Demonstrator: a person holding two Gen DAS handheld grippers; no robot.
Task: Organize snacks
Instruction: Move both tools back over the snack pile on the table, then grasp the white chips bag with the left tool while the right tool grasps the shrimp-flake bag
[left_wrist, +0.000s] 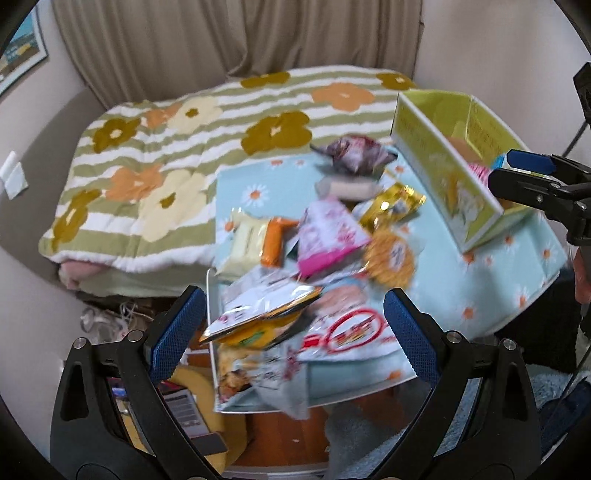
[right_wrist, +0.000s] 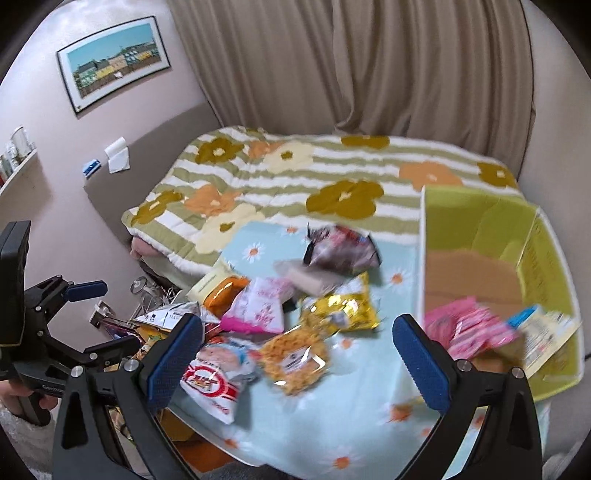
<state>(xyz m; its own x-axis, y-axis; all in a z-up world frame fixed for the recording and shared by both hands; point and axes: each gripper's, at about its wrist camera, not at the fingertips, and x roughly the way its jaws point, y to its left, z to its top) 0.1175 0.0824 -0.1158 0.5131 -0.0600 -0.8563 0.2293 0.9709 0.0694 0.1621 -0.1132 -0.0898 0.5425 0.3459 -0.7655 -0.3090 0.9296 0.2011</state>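
Several snack packets lie in a heap on a light blue daisy-print table (left_wrist: 491, 280): a pink packet (left_wrist: 328, 236), a gold packet (left_wrist: 395, 206), a red-and-white packet (left_wrist: 351, 332) and a dark packet (left_wrist: 354, 153). A yellow-green box (left_wrist: 443, 162) stands at the table's right; in the right wrist view the box (right_wrist: 476, 229) holds a pink packet (right_wrist: 465, 332) and a blue-and-white packet (right_wrist: 543, 328). My left gripper (left_wrist: 291, 332) is open and empty above the near packets. My right gripper (right_wrist: 299, 350) is open and empty above the table, left of the box.
A bed with a striped flower blanket (left_wrist: 159, 155) lies behind the table. Beige curtains (right_wrist: 351, 66) hang at the back. Clutter and cables (left_wrist: 110, 321) lie on the floor left of the table. A framed picture (right_wrist: 114, 62) hangs on the left wall.
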